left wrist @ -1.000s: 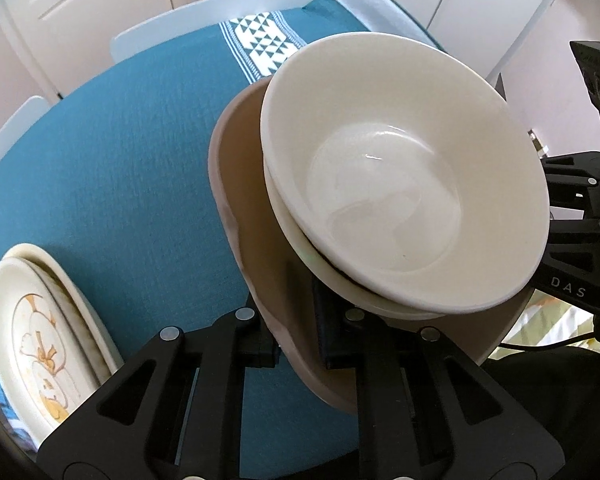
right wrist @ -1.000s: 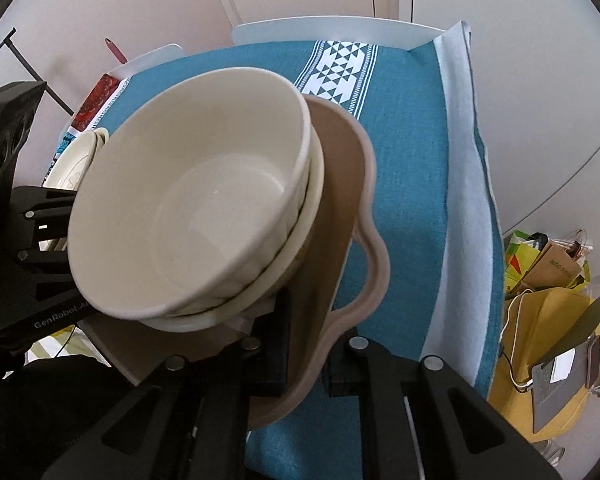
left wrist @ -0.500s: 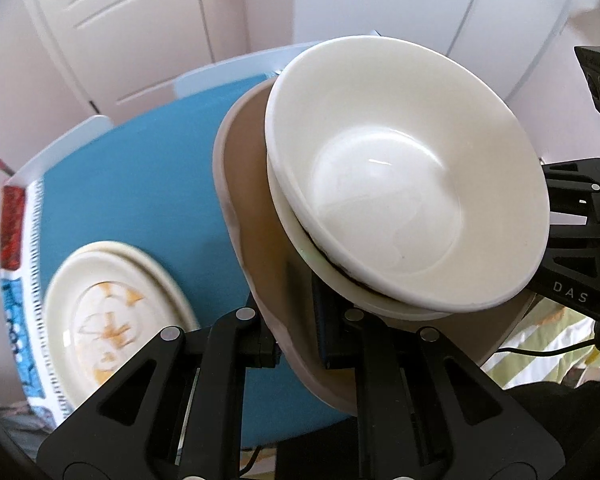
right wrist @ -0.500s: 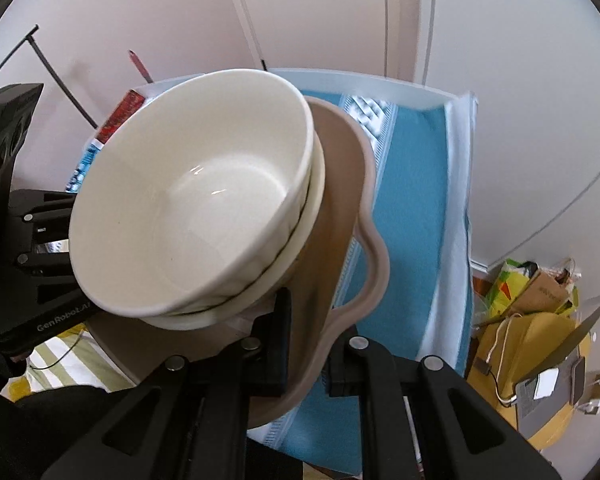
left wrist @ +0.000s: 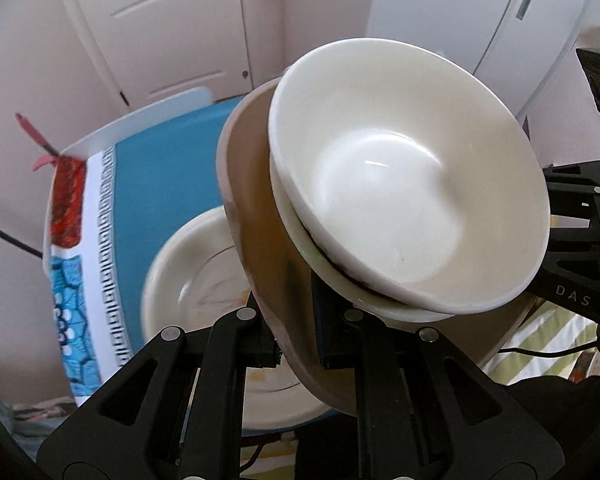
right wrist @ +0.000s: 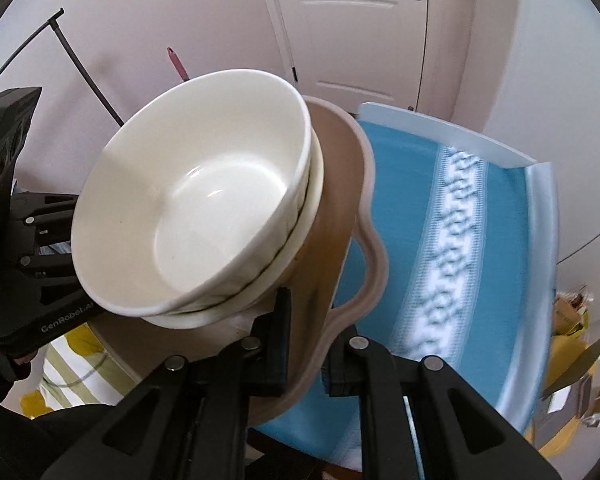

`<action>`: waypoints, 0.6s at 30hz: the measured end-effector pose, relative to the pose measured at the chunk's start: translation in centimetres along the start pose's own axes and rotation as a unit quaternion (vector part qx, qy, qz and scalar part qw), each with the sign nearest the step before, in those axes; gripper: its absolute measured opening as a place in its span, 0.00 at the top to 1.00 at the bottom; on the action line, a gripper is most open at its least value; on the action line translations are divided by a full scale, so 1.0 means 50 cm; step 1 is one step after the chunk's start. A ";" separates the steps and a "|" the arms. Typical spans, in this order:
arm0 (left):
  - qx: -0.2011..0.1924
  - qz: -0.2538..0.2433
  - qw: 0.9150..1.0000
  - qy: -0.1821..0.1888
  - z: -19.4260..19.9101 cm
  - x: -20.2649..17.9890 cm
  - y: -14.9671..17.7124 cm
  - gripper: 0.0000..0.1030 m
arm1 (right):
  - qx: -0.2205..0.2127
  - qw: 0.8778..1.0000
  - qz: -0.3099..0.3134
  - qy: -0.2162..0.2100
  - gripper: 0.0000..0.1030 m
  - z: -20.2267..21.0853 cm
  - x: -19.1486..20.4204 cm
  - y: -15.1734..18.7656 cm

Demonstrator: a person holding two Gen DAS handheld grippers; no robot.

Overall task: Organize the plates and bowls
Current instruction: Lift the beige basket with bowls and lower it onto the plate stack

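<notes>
A beige tray (left wrist: 260,236) with a scalloped rim (right wrist: 364,248) carries two stacked white bowls (left wrist: 404,200) (right wrist: 204,216). It is held in the air above the table. My left gripper (left wrist: 296,332) is shut on the tray's left rim. My right gripper (right wrist: 306,352) is shut on its right rim. Each gripper shows across the tray in the other's view. A cream plate with an orange pattern (left wrist: 196,276) lies on the teal tablecloth (left wrist: 152,176) below the tray's left side.
The teal cloth with a white patterned band (right wrist: 448,248) covers a white table (right wrist: 432,128). A white door (right wrist: 360,28) and cabinet doors (left wrist: 480,16) stand behind. A yellow bag (right wrist: 568,320) sits on the floor at right.
The tray with the bowls has risen and pulled back from the table; both views tilted up to the doors. The patterned plate has come under the tray's left side.
</notes>
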State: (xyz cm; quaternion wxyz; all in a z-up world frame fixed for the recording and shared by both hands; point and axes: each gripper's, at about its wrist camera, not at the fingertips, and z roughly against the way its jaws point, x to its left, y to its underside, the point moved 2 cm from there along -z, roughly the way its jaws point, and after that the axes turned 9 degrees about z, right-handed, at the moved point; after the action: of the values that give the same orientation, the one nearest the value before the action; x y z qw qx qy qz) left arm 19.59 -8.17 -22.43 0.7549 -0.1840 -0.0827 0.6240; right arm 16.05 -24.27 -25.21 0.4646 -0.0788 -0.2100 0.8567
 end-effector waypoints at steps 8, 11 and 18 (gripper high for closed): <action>0.026 -0.013 1.000 0.005 -0.028 0.140 0.043 0.91 | 0.023 1.000 -0.020 -0.005 0.89 -0.100 0.121 -0.033; 0.032 -0.014 0.999 0.008 -0.040 0.168 0.058 0.91 | 0.027 0.999 -0.027 -0.003 0.89 -0.128 0.146 -0.034; 0.041 -0.021 0.999 0.017 -0.071 0.192 0.087 0.92 | 0.041 0.998 -0.042 0.003 0.89 -0.166 0.164 -0.017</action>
State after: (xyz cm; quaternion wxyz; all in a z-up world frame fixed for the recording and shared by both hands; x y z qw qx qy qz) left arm 18.87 1.21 -28.37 0.7764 -0.1613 -0.0480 0.6074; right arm 14.86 -14.67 -31.81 0.5038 -0.0534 -0.1769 0.8438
